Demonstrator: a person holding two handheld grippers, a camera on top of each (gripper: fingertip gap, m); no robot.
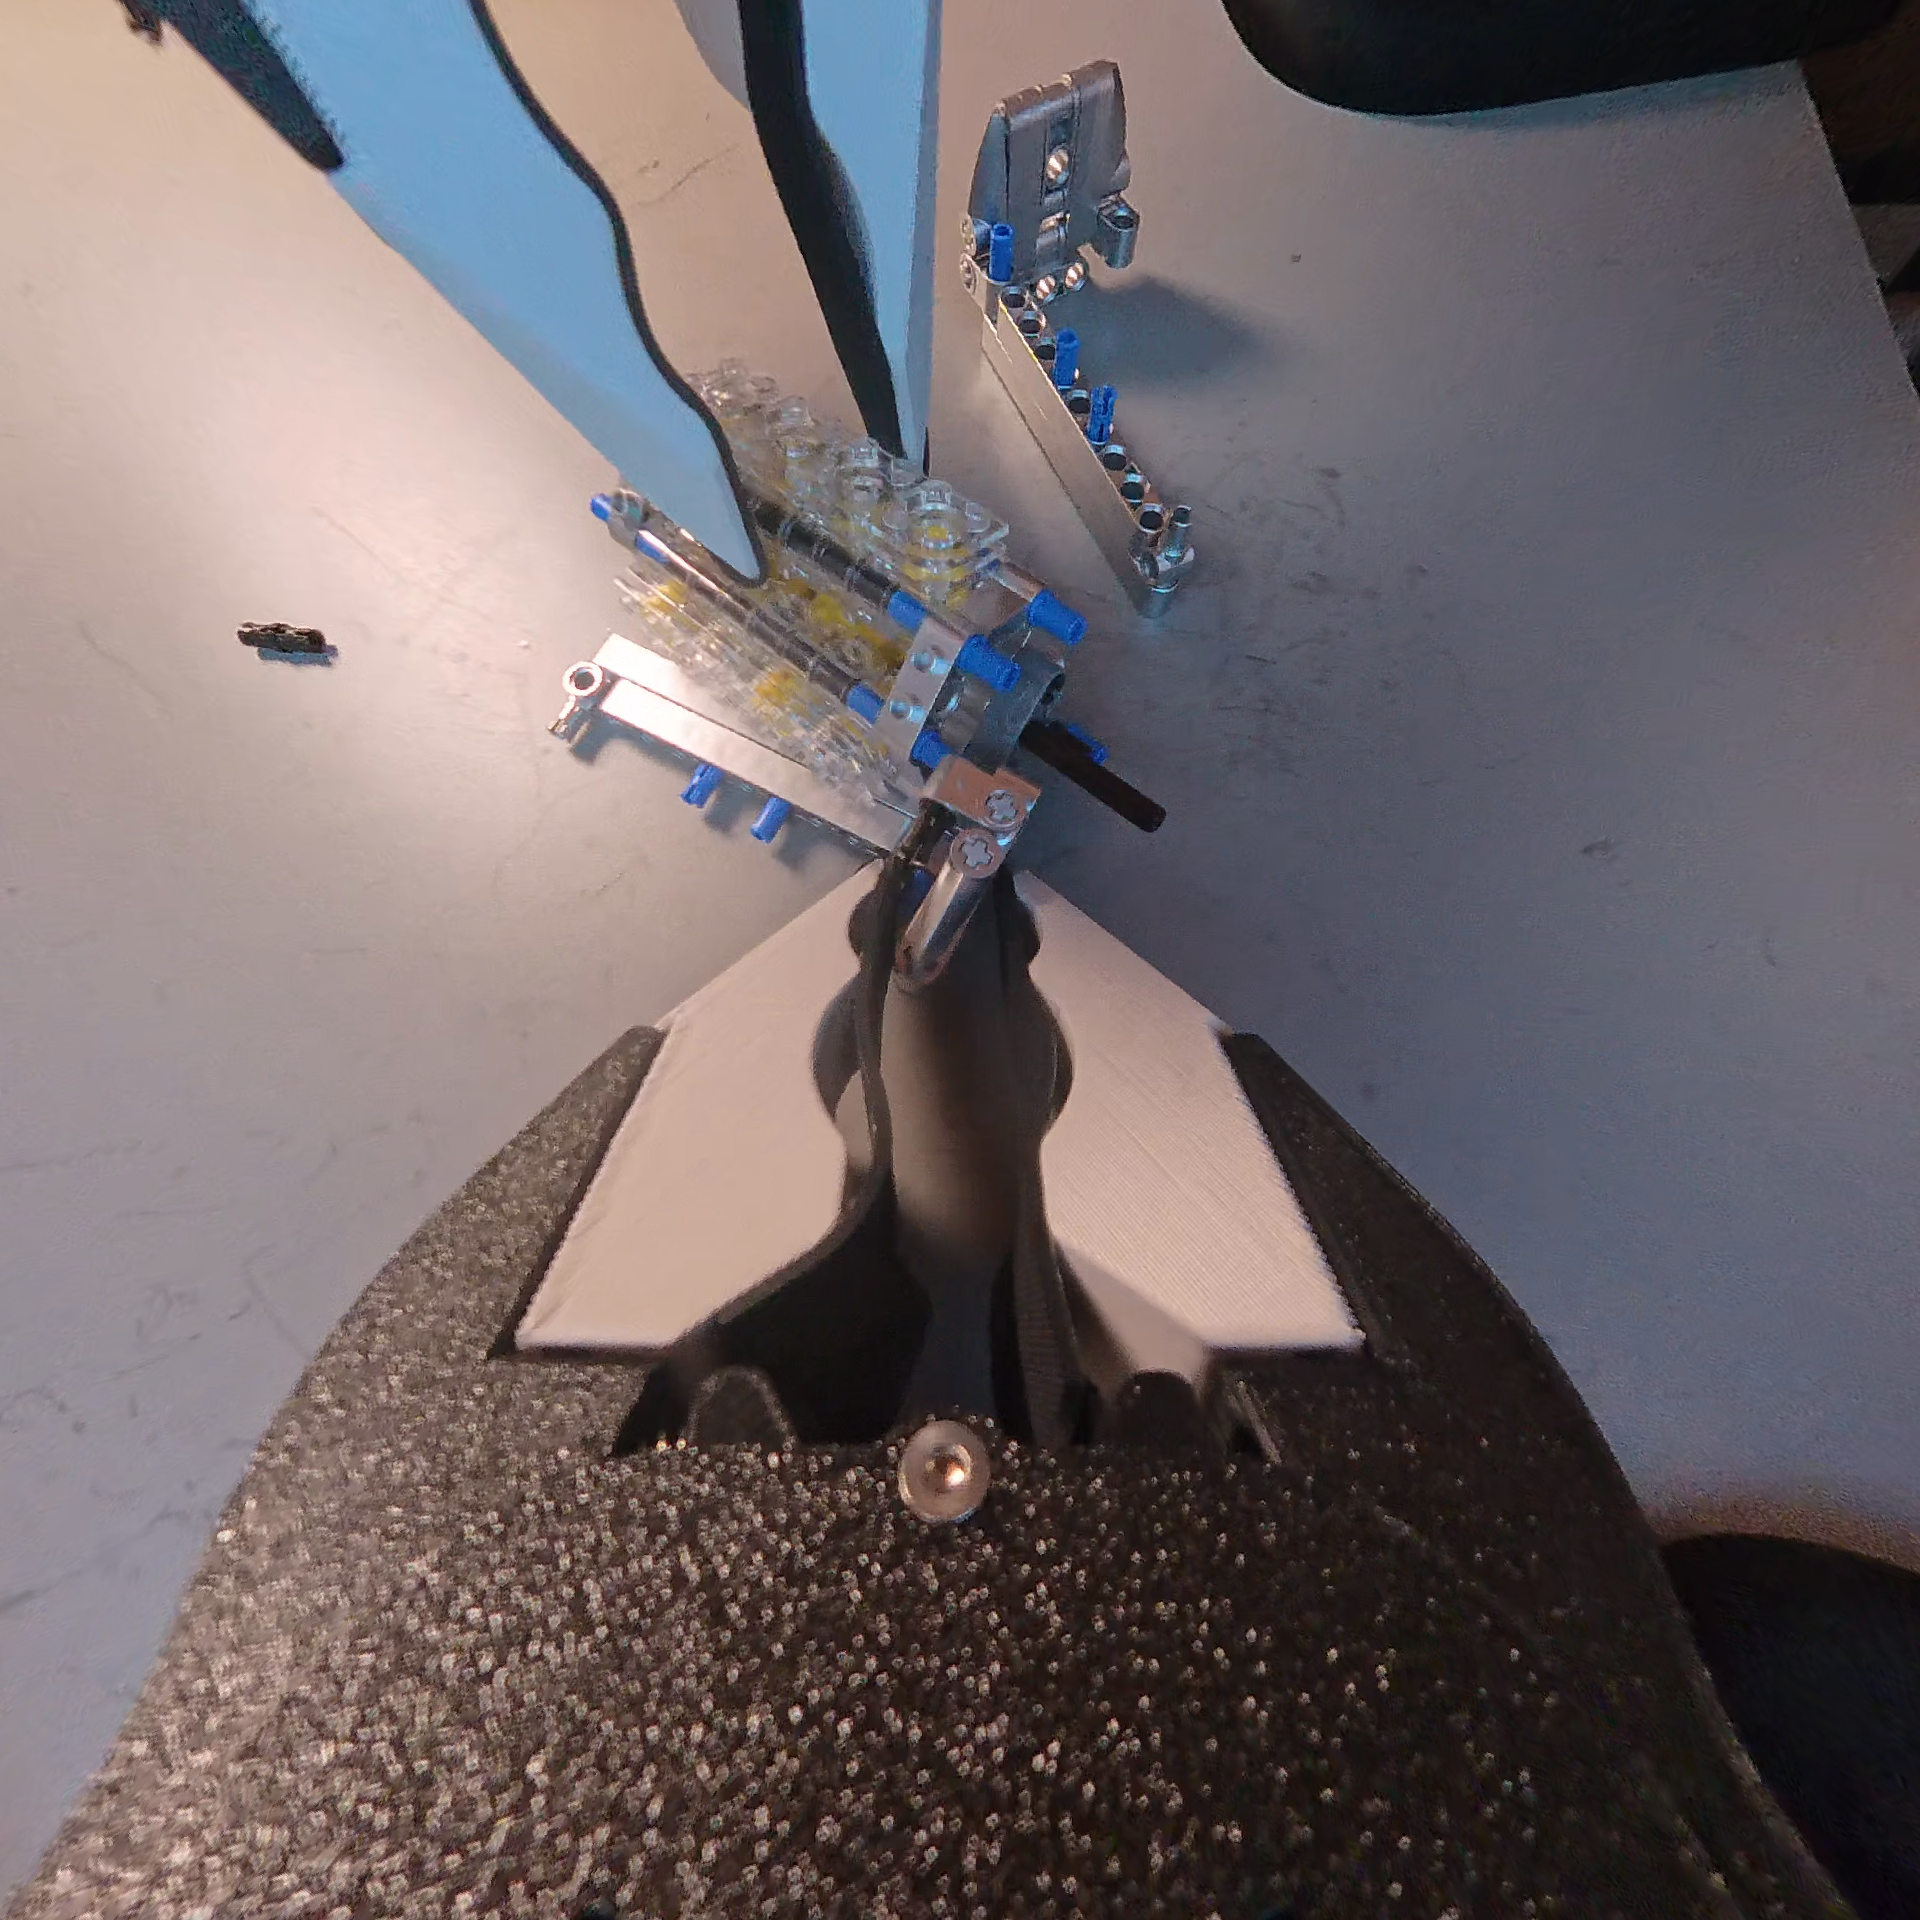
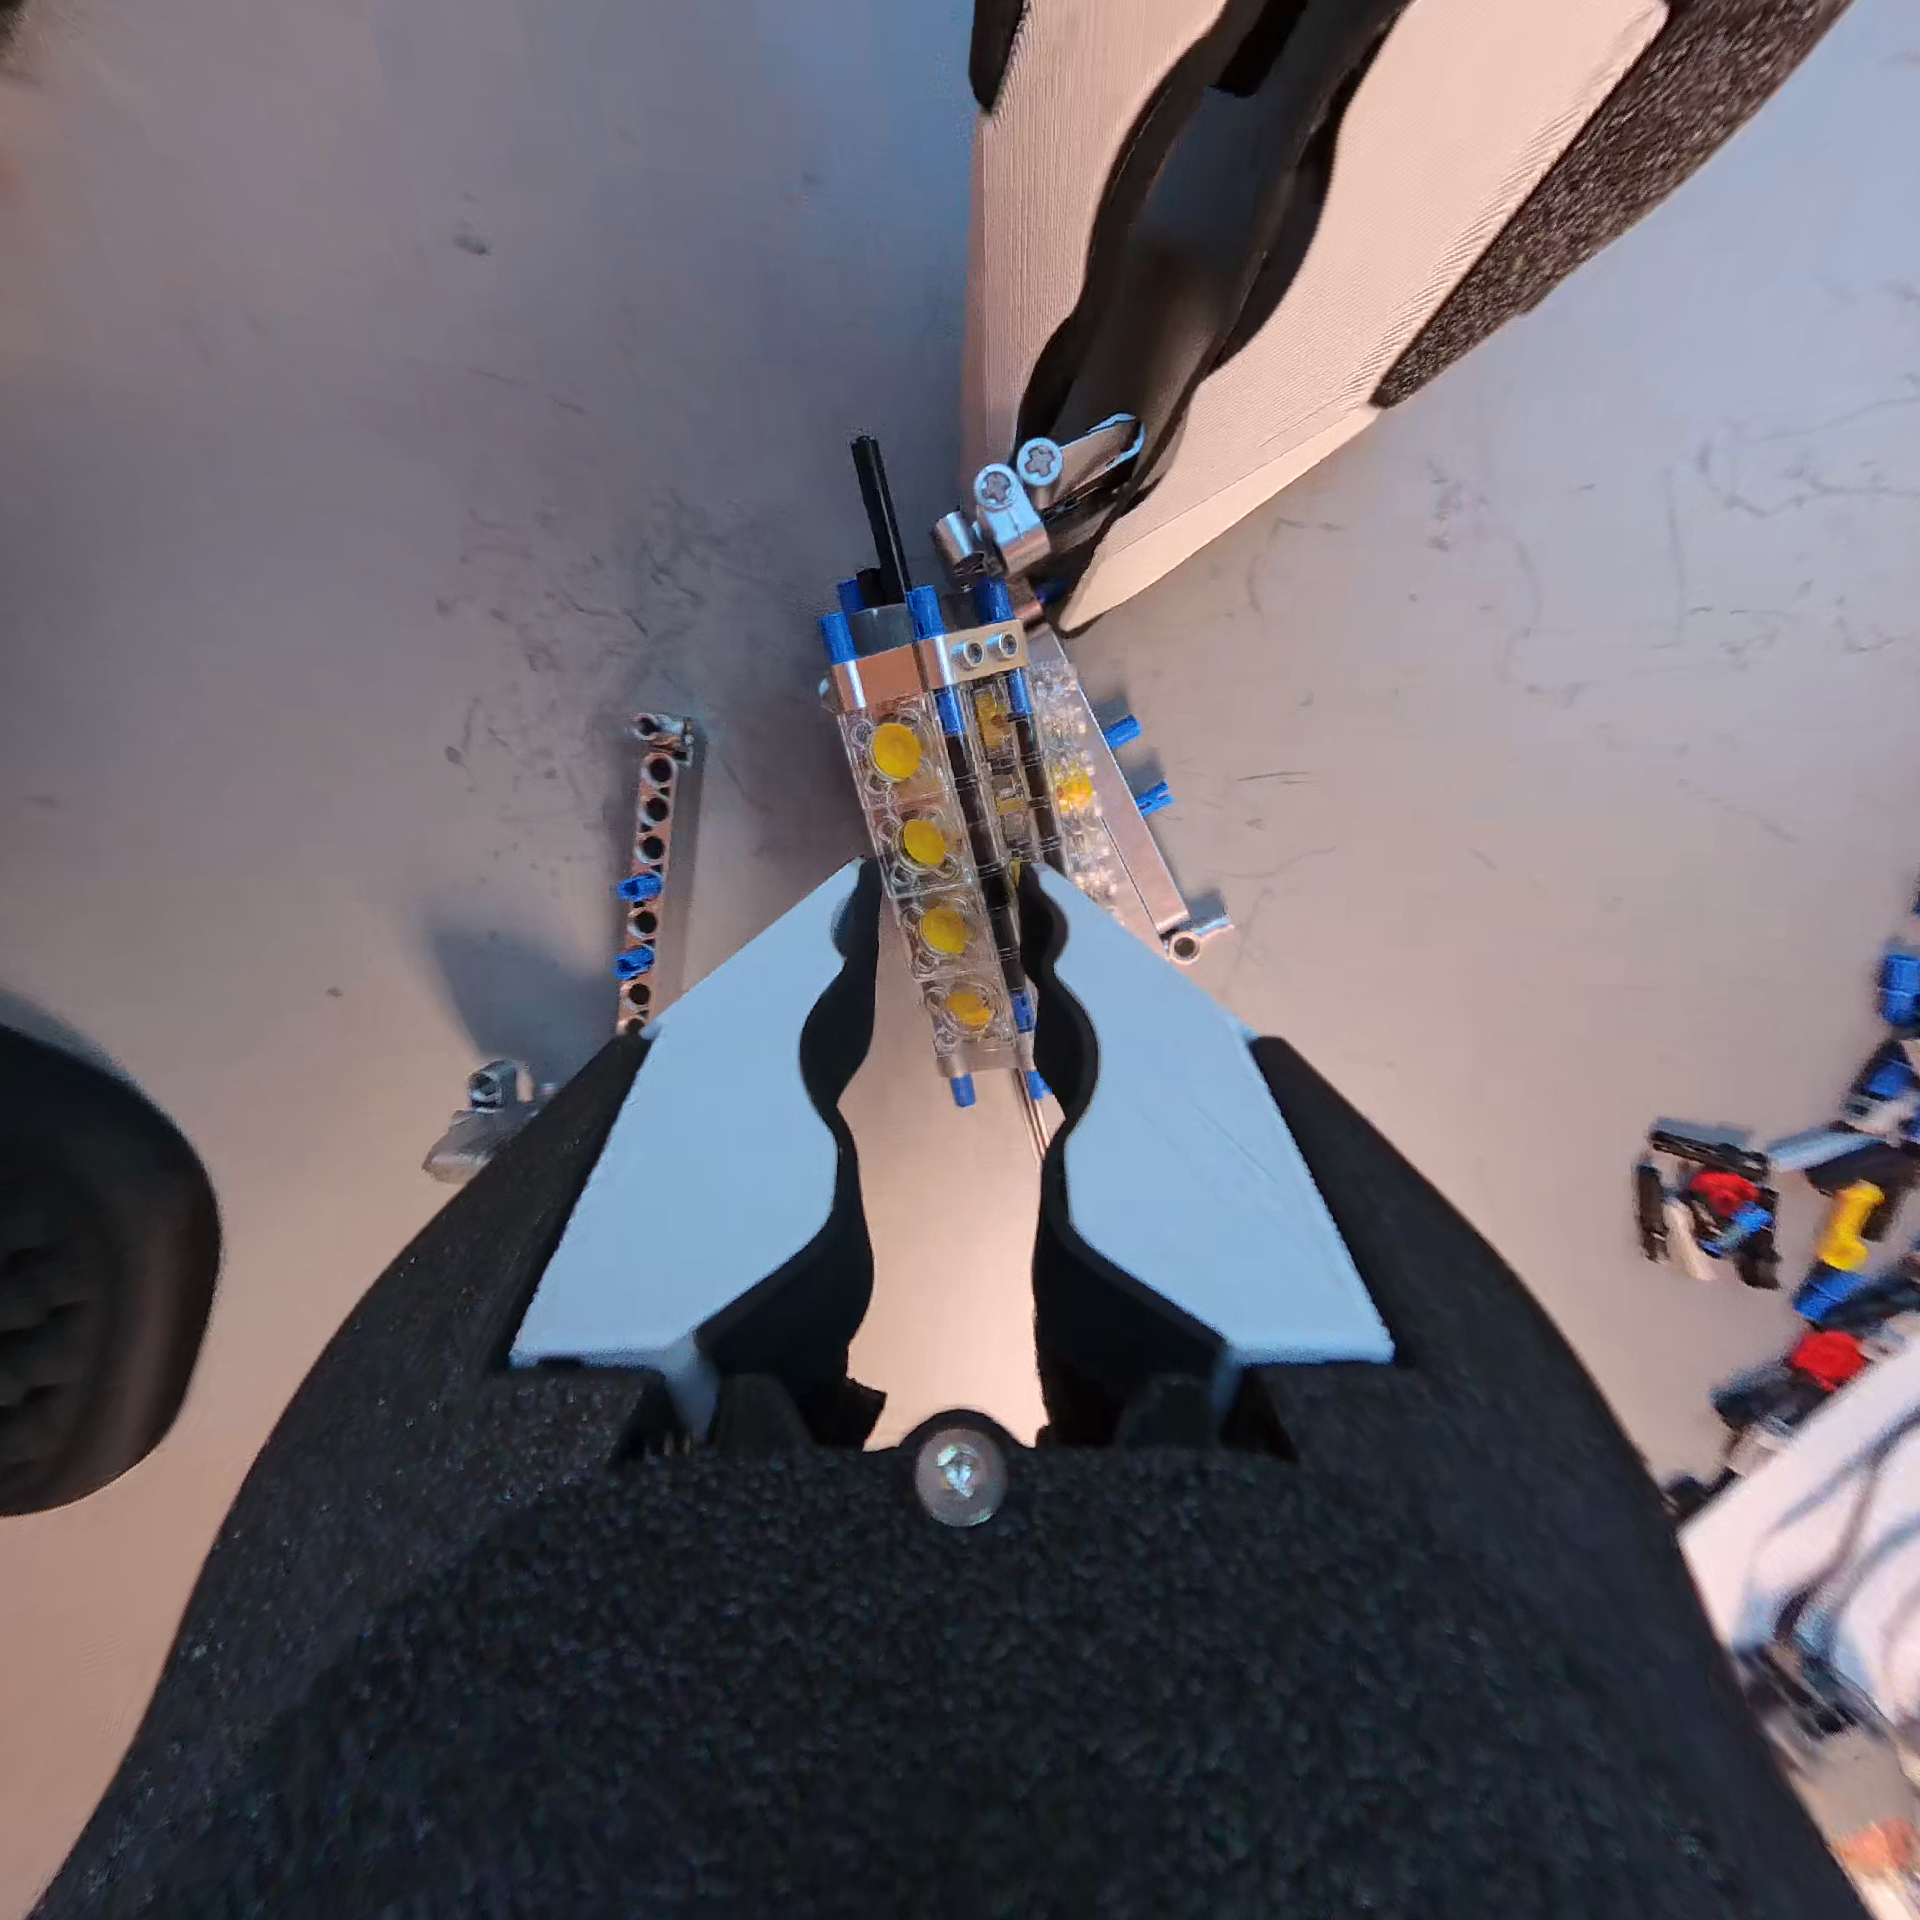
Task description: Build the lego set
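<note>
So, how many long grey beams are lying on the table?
2. One long grey beam lies apart, left of the clear brick assembly. The other lies along the assembly's right side, partly under it. More may be hidden.

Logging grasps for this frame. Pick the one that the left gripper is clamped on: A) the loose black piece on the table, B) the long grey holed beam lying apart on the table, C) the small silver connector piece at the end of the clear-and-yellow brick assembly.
C: the left gripper pinches the small silver connector piece between its fingertips.
</note>
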